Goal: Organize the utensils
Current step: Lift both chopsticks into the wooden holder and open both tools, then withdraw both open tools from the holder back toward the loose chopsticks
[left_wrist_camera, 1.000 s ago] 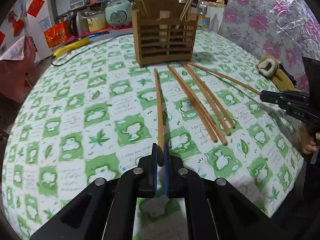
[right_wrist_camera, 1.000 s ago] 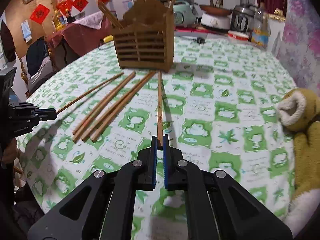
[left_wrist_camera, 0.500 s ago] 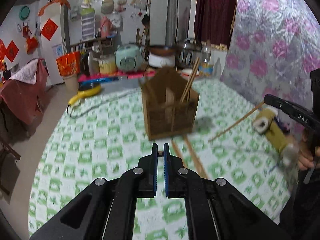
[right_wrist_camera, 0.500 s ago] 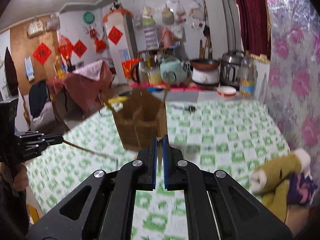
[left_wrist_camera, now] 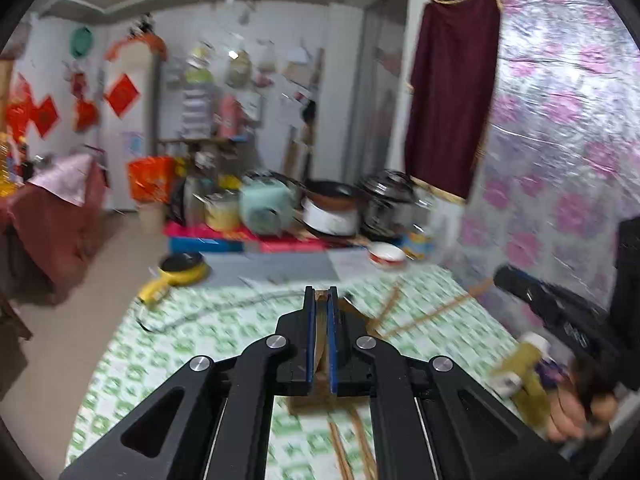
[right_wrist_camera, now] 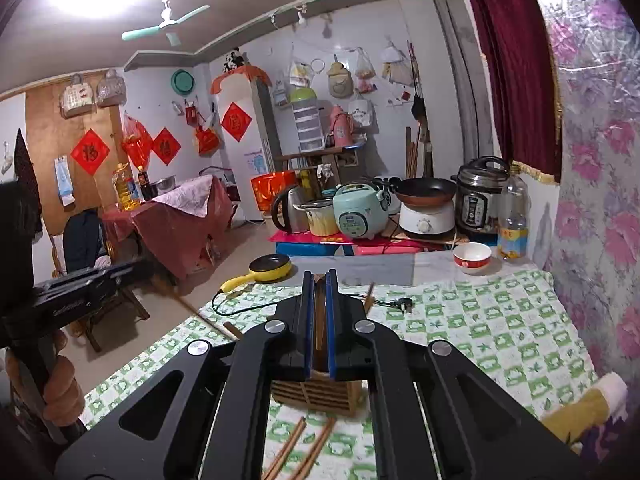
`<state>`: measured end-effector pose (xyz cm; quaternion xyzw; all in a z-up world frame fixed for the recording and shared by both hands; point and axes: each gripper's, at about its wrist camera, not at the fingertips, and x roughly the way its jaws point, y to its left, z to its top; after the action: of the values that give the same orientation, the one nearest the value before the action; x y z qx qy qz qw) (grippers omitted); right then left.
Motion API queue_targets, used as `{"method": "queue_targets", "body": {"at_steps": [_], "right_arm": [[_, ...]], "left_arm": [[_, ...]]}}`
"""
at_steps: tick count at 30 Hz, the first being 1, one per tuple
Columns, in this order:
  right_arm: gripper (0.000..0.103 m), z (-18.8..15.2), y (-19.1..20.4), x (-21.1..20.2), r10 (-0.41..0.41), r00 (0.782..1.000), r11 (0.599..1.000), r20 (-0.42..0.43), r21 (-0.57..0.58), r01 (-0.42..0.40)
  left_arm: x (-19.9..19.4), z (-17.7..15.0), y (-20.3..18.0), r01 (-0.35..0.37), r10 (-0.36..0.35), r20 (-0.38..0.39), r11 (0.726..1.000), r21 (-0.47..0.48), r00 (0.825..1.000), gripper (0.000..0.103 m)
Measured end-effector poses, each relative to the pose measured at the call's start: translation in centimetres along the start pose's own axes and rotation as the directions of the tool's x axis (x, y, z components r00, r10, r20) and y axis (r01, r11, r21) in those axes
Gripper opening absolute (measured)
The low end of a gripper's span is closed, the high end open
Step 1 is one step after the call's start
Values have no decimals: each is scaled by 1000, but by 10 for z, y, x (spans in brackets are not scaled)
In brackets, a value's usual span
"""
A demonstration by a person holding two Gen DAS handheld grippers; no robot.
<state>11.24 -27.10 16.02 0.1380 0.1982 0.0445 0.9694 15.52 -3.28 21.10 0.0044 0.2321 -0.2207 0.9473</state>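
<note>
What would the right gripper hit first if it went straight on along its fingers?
Probably the grey far end of the table, passing above the wooden holder that sits under the right gripper, shut on a chopstick; depth is unclear.

Your right gripper [right_wrist_camera: 319, 328] hides most of the wooden holder [right_wrist_camera: 316, 394]; near chopsticks [right_wrist_camera: 298, 450] are cut off; your left view is blurred.

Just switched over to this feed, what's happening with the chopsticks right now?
A person holds a gripper in each hand. The left gripper is shut on a chopstick and the right gripper is shut on a second chopstick, both held in the air above the wooden holder. More loose chopsticks lie on the table in front of the holder.
</note>
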Motion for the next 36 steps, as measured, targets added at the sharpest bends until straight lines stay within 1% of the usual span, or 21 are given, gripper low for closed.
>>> {"method": "queue_targets", "body": {"at_steps": [3,5,7,11,12,14,15,16,17,18,19,20,21,22,23,24,25,26,29,33,36], "right_arm": [[7,-4,5,21,-23,999,999,-24,-29,22],[6,-9,5,34,-27,998,999,-50,-37,26],[7,-13,0,47,-31,996,999,-81,-32,29],[7,-18,-9,65,-13,992,1000,-126,-3,13],[7,-19,-10,69,-9,991,1000,-136,4,9],[7,-23,-13,78,-12,988,1000,-156,7,14],[9,-26,-14,85,-22,985,1000,-174,8,23],[11,-28,-17,90,-37,982,999,-185,15,40],[13,-30,-20,95,-58,979,998,-194,27,65],[13,-31,-24,96,-64,978,997,-200,34,72],[13,-32,-27,98,-60,977,997,-205,43,71],[13,-32,-29,97,-54,977,996,-207,54,67],[14,-32,-31,96,-55,977,996,-204,58,68],[15,-31,-32,94,-57,979,996,-197,59,70],[18,-30,-32,91,-59,980,996,-189,60,72],[23,-28,-32,87,-61,983,996,-176,61,73],[26,-27,-31,83,-65,985,995,-160,63,75],[32,-25,-31,78,-67,987,995,-144,63,77],[43,-21,-29,65,-70,992,995,-101,61,77],[57,-18,-27,54,-73,995,995,-65,58,77],[62,-18,-22,52,-74,996,996,-58,44,76]], "left_arm": [[25,4,-1,-21,21,1,999,-29,1000,6],[39,4,0,-15,15,-5,999,-48,1000,6],[58,0,1,6,-8,-34,998,-63,999,6],[82,-16,11,15,-22,-85,996,-83,996,6],[92,-18,15,15,-26,-120,996,-92,992,6],[103,-21,25,28,-47,-152,992,-126,987,6],[107,-23,29,27,-52,-167,989,-147,984,7],[110,-25,35,23,-57,-186,984,-176,981,19],[108,-27,39,22,-59,-187,982,-190,981,43],[107,-27,43,19,-57,-181,978,-206,982,54],[103,-27,46,7,-44,-163,976,-220,986,68],[99,-26,48,-10,-24,-150,976,-220,988,73],[95,-25,47,-20,-11,-142,977,-210,990,74],[93,-23,46,-22,-7,-137,979,-205,991,78],[90,-22,46,-23,-3,-131,979,-203,991,85],[87,-22,45,-27,3,-119,979,-203,993,88],[83,-22,44,-36,15,-104,979,-203,994,92],[80,-21,43,-45,27,-95,979,-197,995,94],[77,-19,36,-76,64,-83,984,-164,995,97],[74,-20,29,-123,114,-75,984,-130,991,97],[78,-21,24,-142,133,-82,984,-106,988,97]]}}
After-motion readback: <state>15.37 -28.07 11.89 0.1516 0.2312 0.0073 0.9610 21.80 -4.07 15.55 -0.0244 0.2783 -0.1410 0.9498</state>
